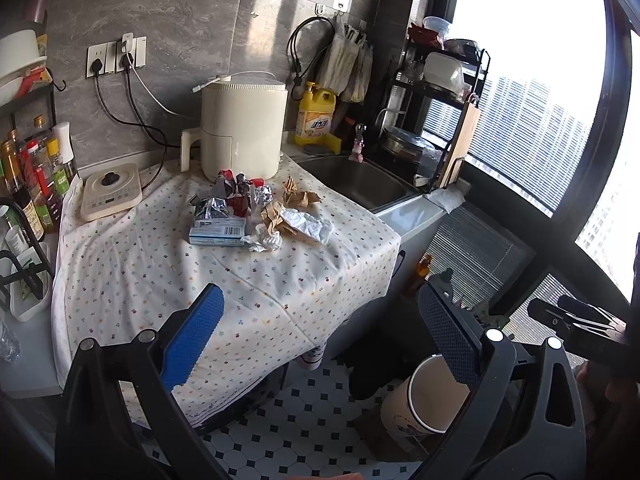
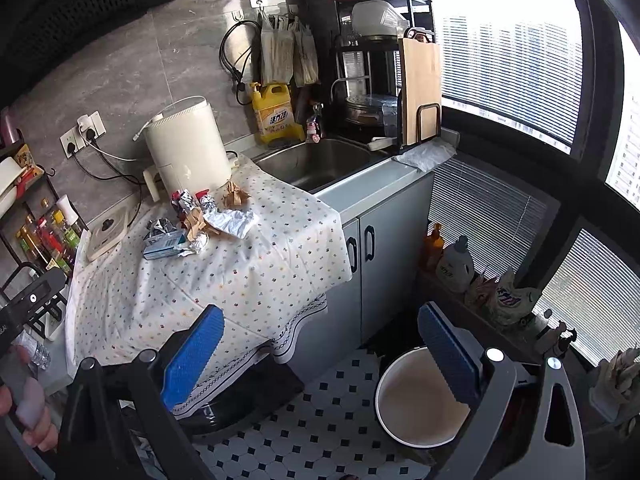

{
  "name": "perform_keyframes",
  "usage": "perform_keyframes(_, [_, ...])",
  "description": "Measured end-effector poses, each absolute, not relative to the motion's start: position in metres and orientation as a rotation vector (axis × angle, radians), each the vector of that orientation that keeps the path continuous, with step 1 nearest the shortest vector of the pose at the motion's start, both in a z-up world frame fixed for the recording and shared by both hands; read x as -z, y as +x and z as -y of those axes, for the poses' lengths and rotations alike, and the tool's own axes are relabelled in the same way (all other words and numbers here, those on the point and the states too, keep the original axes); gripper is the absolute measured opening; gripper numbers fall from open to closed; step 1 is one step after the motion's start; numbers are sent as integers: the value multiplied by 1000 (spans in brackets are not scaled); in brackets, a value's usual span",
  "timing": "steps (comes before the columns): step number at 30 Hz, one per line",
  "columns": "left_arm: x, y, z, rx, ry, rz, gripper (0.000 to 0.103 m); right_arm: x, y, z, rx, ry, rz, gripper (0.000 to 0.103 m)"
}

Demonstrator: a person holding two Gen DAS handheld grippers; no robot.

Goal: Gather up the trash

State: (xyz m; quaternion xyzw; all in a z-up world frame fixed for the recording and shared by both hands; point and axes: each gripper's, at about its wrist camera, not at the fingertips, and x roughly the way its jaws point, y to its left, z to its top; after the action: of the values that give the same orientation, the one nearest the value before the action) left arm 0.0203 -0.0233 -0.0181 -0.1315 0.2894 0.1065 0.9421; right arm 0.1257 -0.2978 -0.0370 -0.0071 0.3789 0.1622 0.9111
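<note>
A heap of trash (image 1: 256,210) lies on the flowered tablecloth (image 1: 168,264): crumpled foil, brown paper, white tissue and a flat blue carton (image 1: 218,234). The heap also shows in the right wrist view (image 2: 204,220). A white bin (image 2: 416,400) stands open and empty on the tiled floor; it also shows in the left wrist view (image 1: 428,396). My left gripper (image 1: 320,340) is open and empty, held back from the table's near edge. My right gripper (image 2: 320,352) is open and empty, above the floor between table and bin.
A cream air fryer (image 1: 240,128) stands behind the trash, an induction plate (image 1: 110,194) to its left. A steel sink (image 2: 320,164) lies beside the table with a yellow detergent jug (image 2: 274,114). Sauce bottles (image 1: 36,176) fill a rack at left. Bottles (image 2: 456,260) line the window ledge.
</note>
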Motion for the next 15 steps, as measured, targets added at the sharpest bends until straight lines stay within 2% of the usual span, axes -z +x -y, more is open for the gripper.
perform_keyframes(7, [28, 23, 18, -264, -293, -621, 97, 54, 150, 285, -371, -38, -825, 95])
perform_keyframes(15, [48, 47, -24, -287, -330, -643, 97, 69, 176, 257, -390, -27, -860, 95])
